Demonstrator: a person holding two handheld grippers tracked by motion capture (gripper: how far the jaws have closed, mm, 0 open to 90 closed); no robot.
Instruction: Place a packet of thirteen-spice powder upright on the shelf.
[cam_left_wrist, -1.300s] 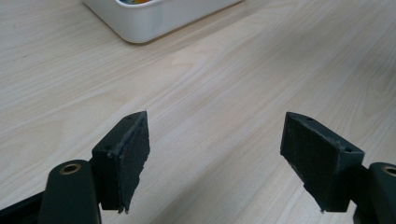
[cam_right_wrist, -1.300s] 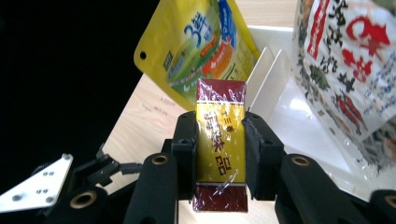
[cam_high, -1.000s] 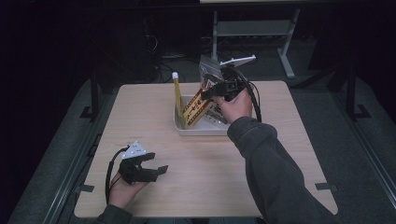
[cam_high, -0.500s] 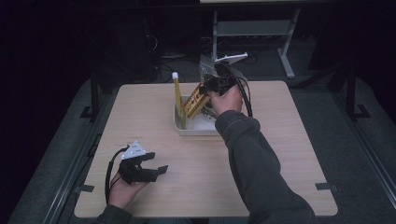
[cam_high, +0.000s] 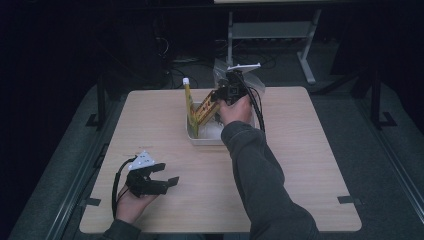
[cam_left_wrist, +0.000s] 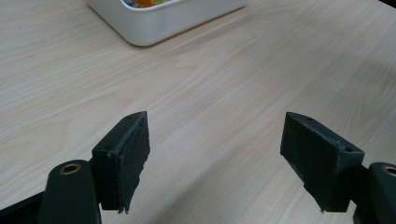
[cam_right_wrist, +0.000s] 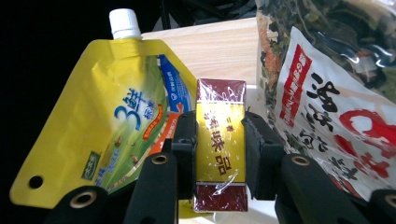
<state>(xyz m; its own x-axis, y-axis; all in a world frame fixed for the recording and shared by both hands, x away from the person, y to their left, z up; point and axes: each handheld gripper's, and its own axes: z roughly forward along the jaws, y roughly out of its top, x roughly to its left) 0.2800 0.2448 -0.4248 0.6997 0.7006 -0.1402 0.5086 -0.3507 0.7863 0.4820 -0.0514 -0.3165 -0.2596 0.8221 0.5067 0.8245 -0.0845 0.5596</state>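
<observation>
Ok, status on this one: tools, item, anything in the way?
Right tool shut on maroon-and-yellow wrapped box, over white plastic bin. Left tool open, idle on wooden table. Yellow spouted pouch crowds the box.

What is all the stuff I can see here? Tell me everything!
Box: one, dark red and gold, wrapped in clear film, clamped between the right gripper's jaws over the tub.
Pouch: one, yellow with a white cap, standing in the tub beside the box.
Bag: one, clear with white and red print, dried bits inside, at the tub's far side.
Tub: one, white, middle of the table toward the far edge.
Table: one, light wood.
Shelf frame: one, grey, on the floor beyond the table.
Right gripper: black, shut on the box, held by the right hand.
Left gripper: black, jaws wide apart, low over the bare table near the front left.
</observation>
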